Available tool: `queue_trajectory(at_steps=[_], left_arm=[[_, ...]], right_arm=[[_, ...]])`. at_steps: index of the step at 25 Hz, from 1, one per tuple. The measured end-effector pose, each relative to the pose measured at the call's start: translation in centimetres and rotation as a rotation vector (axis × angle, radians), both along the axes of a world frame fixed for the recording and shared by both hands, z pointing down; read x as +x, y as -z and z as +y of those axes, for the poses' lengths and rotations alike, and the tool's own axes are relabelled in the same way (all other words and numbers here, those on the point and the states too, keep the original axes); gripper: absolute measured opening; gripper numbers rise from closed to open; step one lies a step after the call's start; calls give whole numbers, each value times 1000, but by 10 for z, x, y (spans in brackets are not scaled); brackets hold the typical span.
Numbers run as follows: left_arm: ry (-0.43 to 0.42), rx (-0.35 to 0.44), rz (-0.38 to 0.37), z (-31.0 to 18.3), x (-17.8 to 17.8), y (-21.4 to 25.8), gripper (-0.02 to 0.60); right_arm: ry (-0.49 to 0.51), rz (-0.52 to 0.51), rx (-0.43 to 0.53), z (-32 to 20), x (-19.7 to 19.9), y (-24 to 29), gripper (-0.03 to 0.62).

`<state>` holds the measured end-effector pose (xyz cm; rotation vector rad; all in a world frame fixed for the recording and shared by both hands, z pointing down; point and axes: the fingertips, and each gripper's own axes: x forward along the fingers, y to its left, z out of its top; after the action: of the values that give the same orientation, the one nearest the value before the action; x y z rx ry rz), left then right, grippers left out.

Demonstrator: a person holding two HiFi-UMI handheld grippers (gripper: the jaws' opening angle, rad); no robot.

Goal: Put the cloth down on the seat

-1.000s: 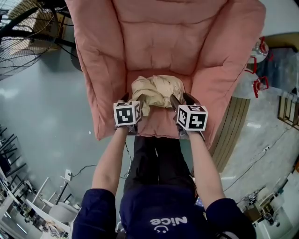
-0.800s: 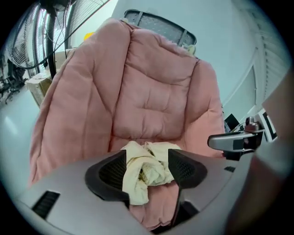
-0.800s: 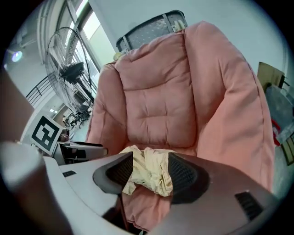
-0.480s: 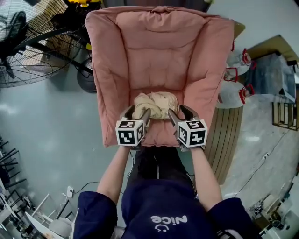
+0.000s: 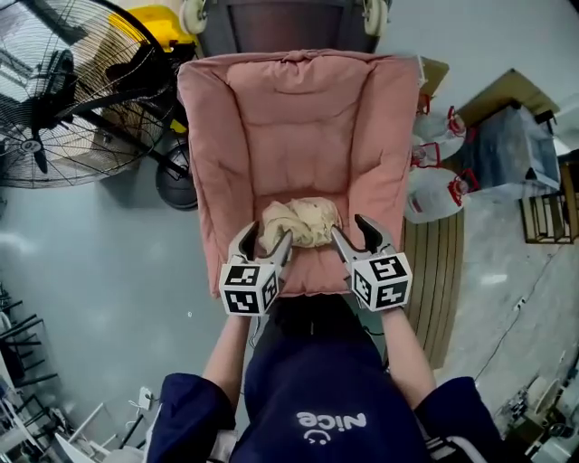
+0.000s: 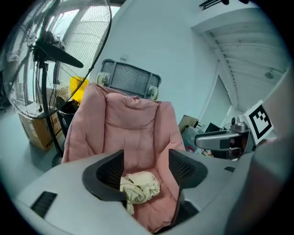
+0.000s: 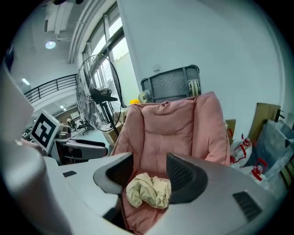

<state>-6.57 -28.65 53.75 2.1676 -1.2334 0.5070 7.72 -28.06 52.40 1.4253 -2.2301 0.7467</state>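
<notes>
A crumpled beige cloth (image 5: 298,222) lies on the seat of a pink padded chair (image 5: 298,127), near its front. My left gripper (image 5: 264,237) is open just in front of the cloth's left side, with nothing between its jaws. My right gripper (image 5: 350,228) is open at the cloth's right front, also holding nothing. In the left gripper view the cloth (image 6: 139,187) shows beyond the spread jaws, apart from them. The right gripper view shows the cloth (image 7: 149,191) on the seat, likewise beyond the jaws.
A large floor fan (image 5: 63,90) stands left of the chair. A flat trolley (image 5: 271,23) leans behind the chair's back. White jugs with red caps (image 5: 434,181), cardboard and a slatted wooden board (image 5: 434,280) are at the right. The floor is smooth grey.
Both grippers have drawn back from the cloth toward the seat's front edge. The cloth stays where it lay on the seat. The head view has pulled away, showing more of the chair.
</notes>
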Motion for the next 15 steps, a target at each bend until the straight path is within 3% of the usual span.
queue_trajectory(at_steps=[4,15], left_arm=[[8,84,26,15,1,39,308],[5,218,33,62,-9,109,308]], right_arm=[[16,29,76,13,3,33,216],[-6,21,193,52,5,95,216]])
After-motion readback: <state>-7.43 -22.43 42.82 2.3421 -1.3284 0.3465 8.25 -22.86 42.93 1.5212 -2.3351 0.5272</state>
